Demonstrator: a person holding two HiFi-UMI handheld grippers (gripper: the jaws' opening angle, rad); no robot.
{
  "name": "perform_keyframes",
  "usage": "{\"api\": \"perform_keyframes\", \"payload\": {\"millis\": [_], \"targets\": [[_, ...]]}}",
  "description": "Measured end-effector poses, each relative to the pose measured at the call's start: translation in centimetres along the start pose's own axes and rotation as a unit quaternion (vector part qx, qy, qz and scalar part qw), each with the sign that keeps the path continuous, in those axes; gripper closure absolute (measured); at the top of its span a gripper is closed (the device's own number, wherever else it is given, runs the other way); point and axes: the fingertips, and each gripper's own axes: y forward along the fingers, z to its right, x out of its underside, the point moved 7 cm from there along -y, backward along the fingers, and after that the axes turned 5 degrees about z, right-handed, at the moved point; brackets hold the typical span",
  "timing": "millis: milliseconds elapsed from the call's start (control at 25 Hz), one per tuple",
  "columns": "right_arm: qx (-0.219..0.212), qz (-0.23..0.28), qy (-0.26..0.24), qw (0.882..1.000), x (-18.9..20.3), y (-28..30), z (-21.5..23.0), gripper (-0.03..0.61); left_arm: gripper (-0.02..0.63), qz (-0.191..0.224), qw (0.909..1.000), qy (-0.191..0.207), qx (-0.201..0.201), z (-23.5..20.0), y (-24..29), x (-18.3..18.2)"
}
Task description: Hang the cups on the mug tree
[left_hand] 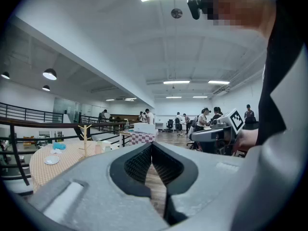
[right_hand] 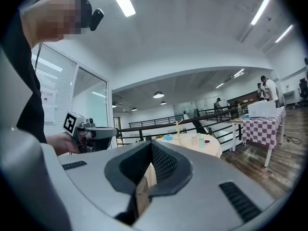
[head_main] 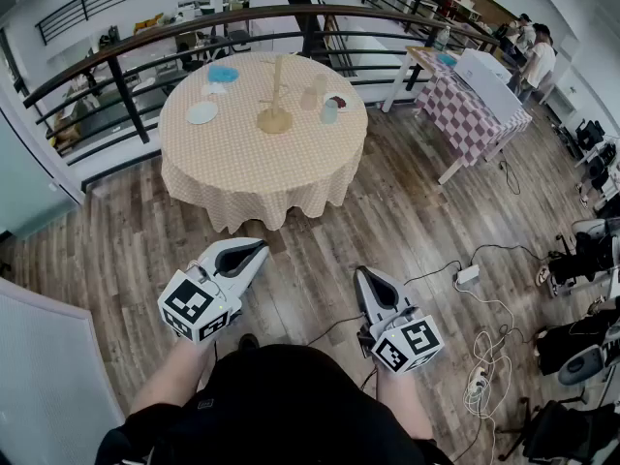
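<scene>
Seen from the head camera, a person holds a claw in each hand, both out in front of a dark-shirted torso. The left claw angles up and to the right in that view, its nose tipped slightly down. The right claw points nearly straight ahead and level. The two sit side by side, well apart. Both pairs of jaws are closed, ribbed pads meeting at the tips with nothing between them. The bare left forearm and right forearm run up to the marker cubes at the rear. Each claw's own camera catches the other: the left hand and the right hand are wrapped around their grips.
</scene>
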Motion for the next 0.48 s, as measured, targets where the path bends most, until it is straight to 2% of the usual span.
{"api": "perform_keyframes", "payload": {"millis": [320, 480], "targets": [[-0.013, 0.005, -0.008, 1.0, -0.3, -1.3, 2.1, 0.566, 0.606, -0.004, 0.9999, 0.008, -0.013, 1.4, 1.8, -0.2], [-0.035, 0.006, -0.022, 0.999, 0.4, -3.6, 2.3, 0.566, 0.606, -0.006, 0.9997, 0.008, -0.024, 4.1, 2.2, 0.9]]}}
